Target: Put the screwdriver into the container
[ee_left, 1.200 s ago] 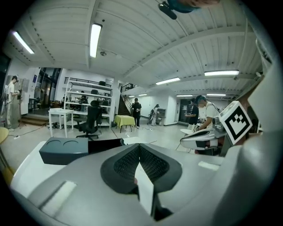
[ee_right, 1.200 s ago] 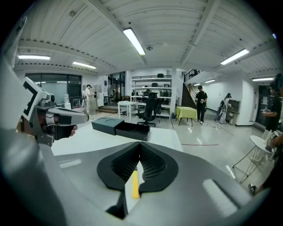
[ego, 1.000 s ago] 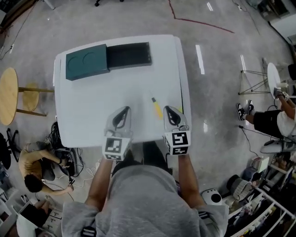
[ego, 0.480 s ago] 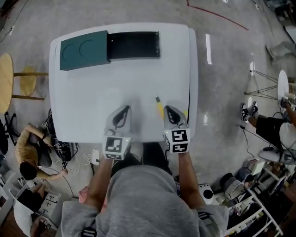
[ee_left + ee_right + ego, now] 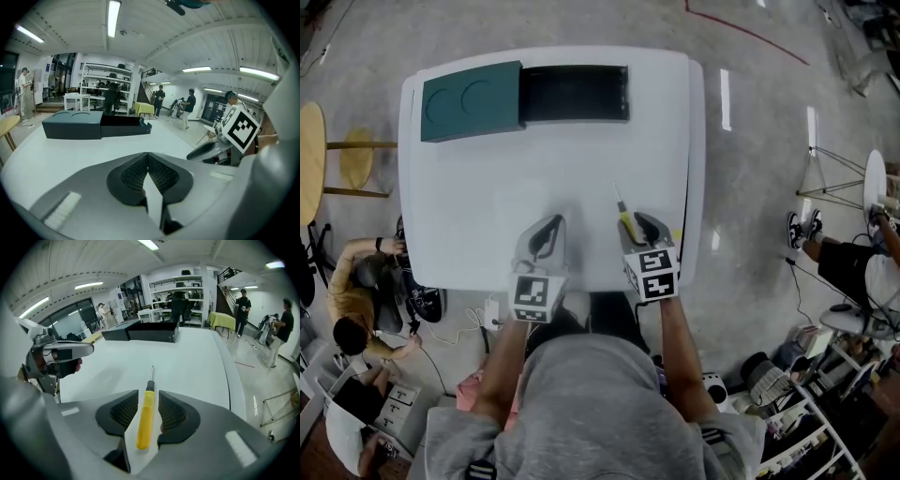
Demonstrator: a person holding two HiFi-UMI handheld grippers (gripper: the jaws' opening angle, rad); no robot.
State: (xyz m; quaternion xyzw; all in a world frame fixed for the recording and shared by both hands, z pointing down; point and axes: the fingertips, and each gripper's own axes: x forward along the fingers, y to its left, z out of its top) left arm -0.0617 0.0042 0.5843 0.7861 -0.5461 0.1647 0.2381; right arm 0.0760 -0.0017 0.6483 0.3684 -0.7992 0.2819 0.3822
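Screwdriver (image 5: 146, 414), yellow handle, lies flat on the white table (image 5: 478, 206) near its front right edge, tip toward the black container (image 5: 574, 92), well apart from it. Right gripper (image 5: 639, 228) tilts steeply down over it, jaws just opened wide, the handle between the pads but unpinched. Left gripper (image 5: 147, 157) is alongside at a shallower tilt, jaws pressed together on nothing; both forearms reach straight forward.
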